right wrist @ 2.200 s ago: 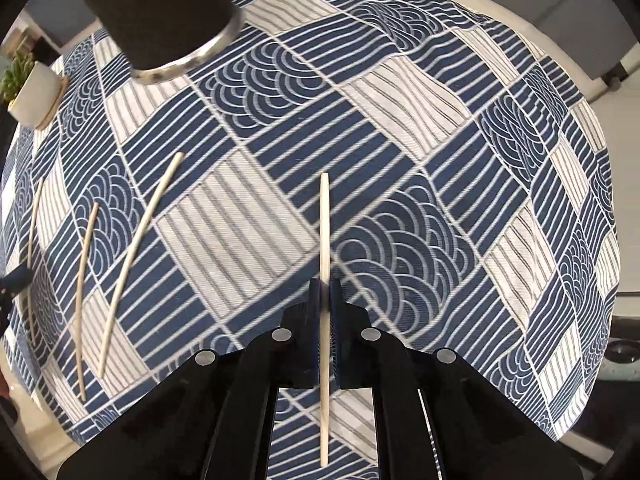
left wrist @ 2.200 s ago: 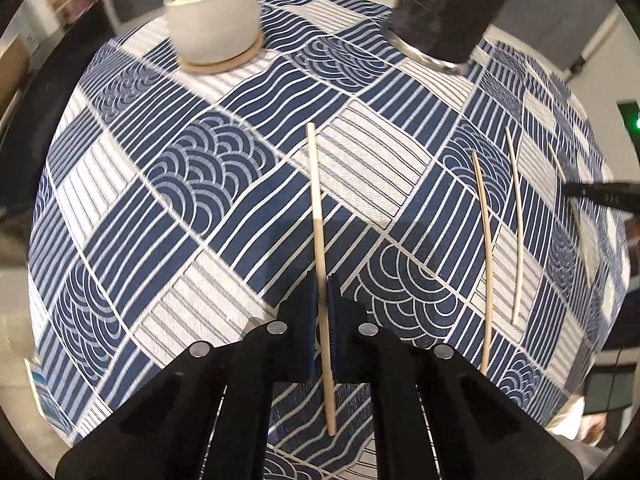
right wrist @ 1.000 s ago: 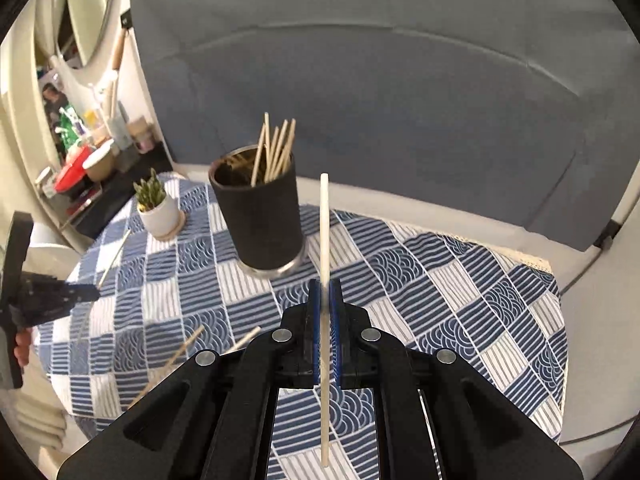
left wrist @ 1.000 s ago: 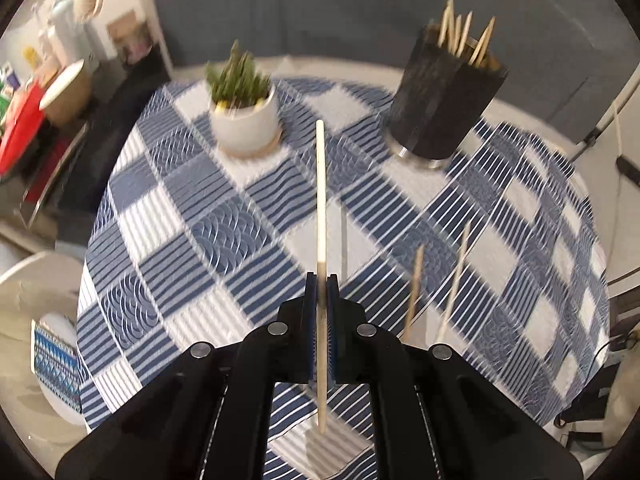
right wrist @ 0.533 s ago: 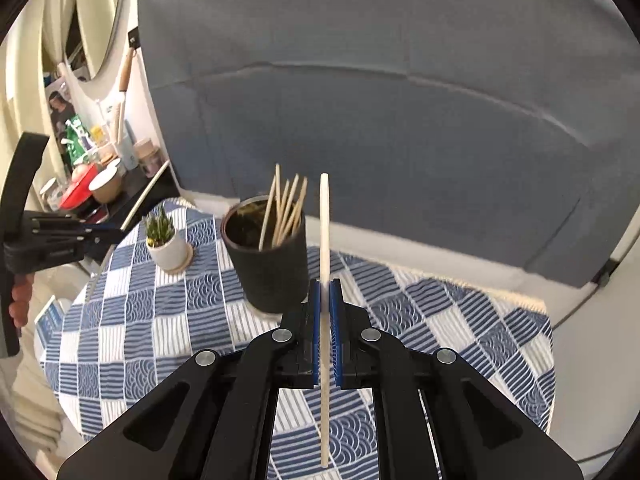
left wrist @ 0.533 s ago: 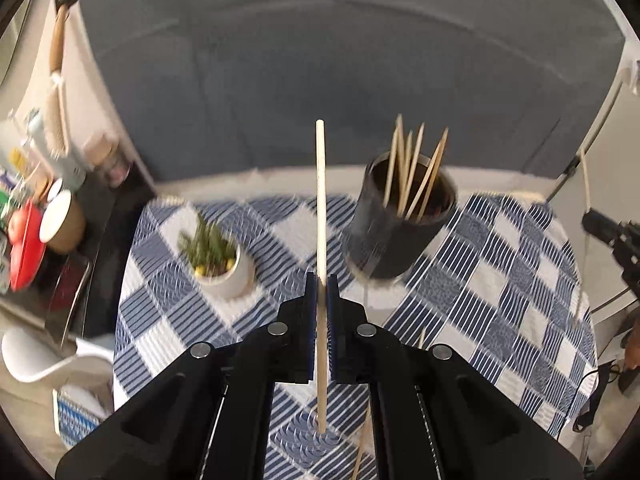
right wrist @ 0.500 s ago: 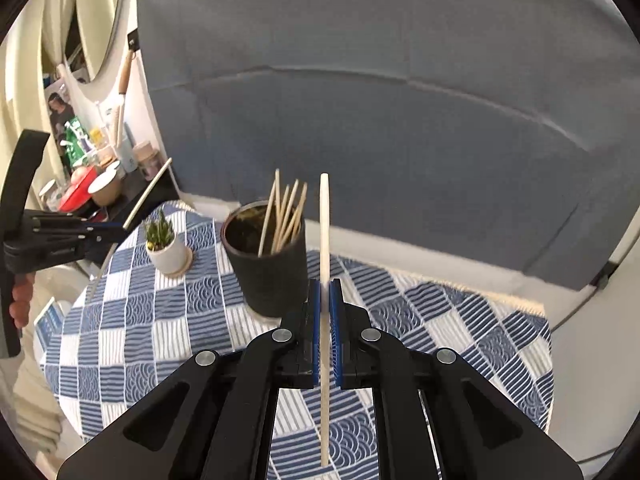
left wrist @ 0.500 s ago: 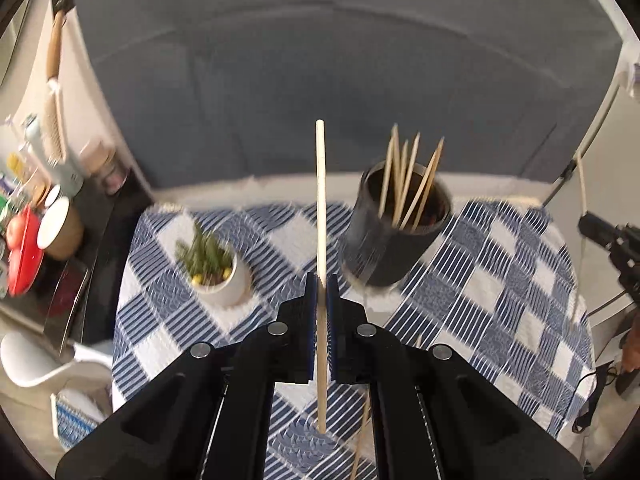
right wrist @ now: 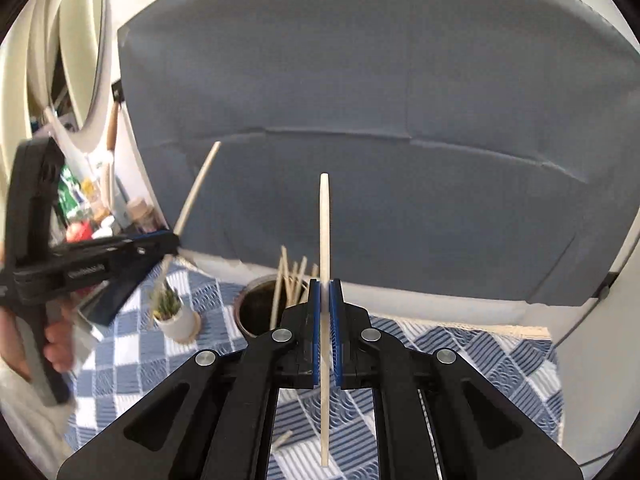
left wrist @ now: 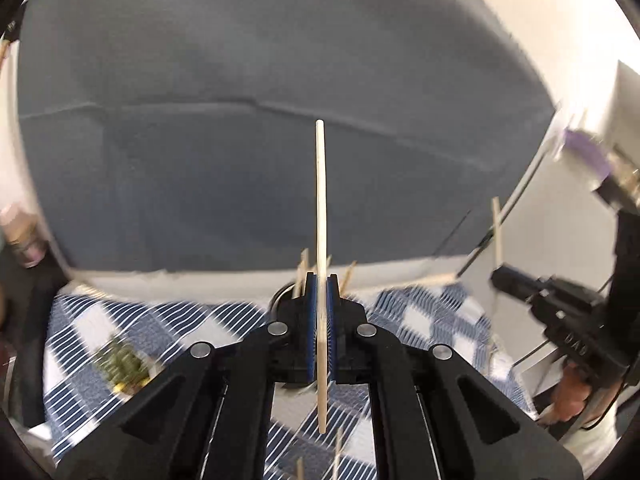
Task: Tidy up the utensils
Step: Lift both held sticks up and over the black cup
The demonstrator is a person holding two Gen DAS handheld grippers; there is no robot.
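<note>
My left gripper [left wrist: 321,280] is shut on a pale wooden chopstick [left wrist: 321,200] that stands upright between its blue pads, above the table. My right gripper [right wrist: 327,286] is shut on another chopstick [right wrist: 325,232], also upright. The black utensil cup [right wrist: 256,312] with several chopsticks in it stands on the table just left of and below the right gripper's tips; in the left wrist view it is mostly hidden behind the left fingers, with stick tips [left wrist: 304,266] showing. The left gripper also shows in the right wrist view [right wrist: 170,244], the right one in the left wrist view [left wrist: 498,276].
A small potted plant [right wrist: 174,312] stands left of the cup. Loose chopsticks [right wrist: 283,438] lie on the blue-and-white checked tablecloth [right wrist: 460,344] below the grippers. A grey padded backrest [right wrist: 380,120] rises behind the table. A cluttered shelf [right wrist: 84,208] is at far left.
Both grippers have risen and tilted up with their chopsticks, closing in over the cup. The two grippers have come nearer to each other.
</note>
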